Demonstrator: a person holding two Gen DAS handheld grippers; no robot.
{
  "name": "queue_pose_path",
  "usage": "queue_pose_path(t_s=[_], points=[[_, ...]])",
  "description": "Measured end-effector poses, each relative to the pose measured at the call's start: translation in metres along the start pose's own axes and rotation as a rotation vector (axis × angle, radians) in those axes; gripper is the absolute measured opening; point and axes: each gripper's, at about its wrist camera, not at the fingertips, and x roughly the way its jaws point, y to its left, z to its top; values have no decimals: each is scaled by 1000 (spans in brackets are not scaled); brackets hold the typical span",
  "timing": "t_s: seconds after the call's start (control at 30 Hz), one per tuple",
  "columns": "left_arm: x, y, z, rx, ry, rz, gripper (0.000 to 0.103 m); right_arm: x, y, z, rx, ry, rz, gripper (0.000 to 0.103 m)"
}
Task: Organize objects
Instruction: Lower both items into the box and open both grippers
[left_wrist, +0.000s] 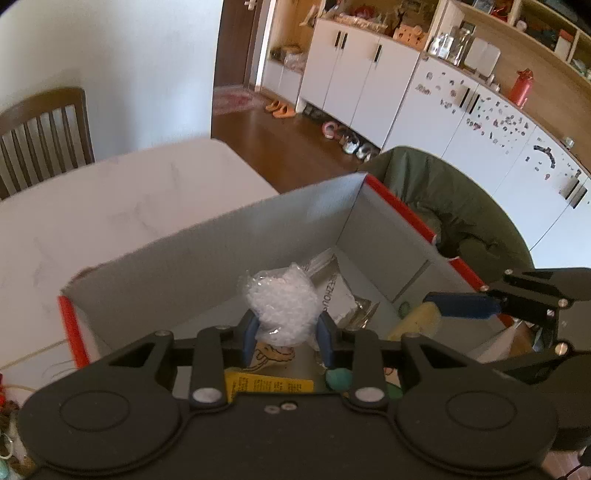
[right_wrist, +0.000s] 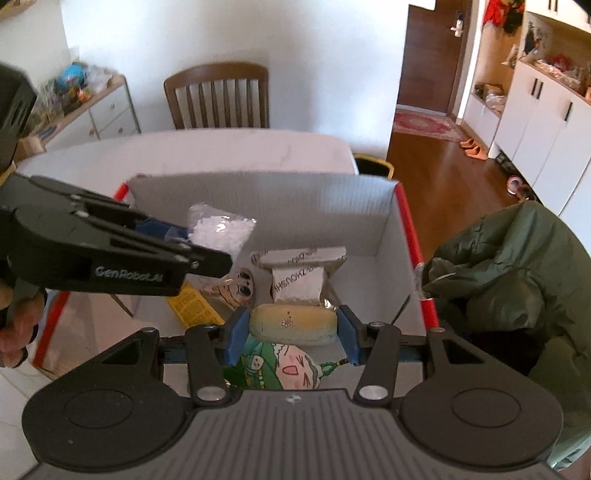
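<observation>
Holding one item apiece, two tongs hang over one red-edged cardboard box (right_wrist: 369, 221) on the desk (left_wrist: 110, 206). Left tongs (left_wrist: 286, 332) pinch one clear bag of white pellets (left_wrist: 280, 302); right tongs (right_wrist: 291, 334) clamp one yellow oblong piece (right_wrist: 291, 325). Several packets lie in the box below.

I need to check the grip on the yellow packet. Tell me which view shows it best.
The right wrist view: the yellow packet sits centred between the right gripper pads. The left wrist view shows only its end under a blue finger.
</observation>
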Motion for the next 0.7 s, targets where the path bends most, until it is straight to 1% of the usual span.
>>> queue_pose_path(t_s=[0.2, 0.33, 0.6, 0.7], points=[[22, 1, 5, -13, 53, 5, 32, 18, -2, 0, -31, 32, 21, 50], [32, 2, 5, -16, 89, 7, 32, 23, 2, 0, -72, 48, 51, 50], [46, 4, 5, -19, 142, 24, 33, 32, 4, -3, -99, 72, 55, 50], [48, 7, 5, -27, 147, 27, 33, 32, 3, -3, -98, 75, 60, 50]])
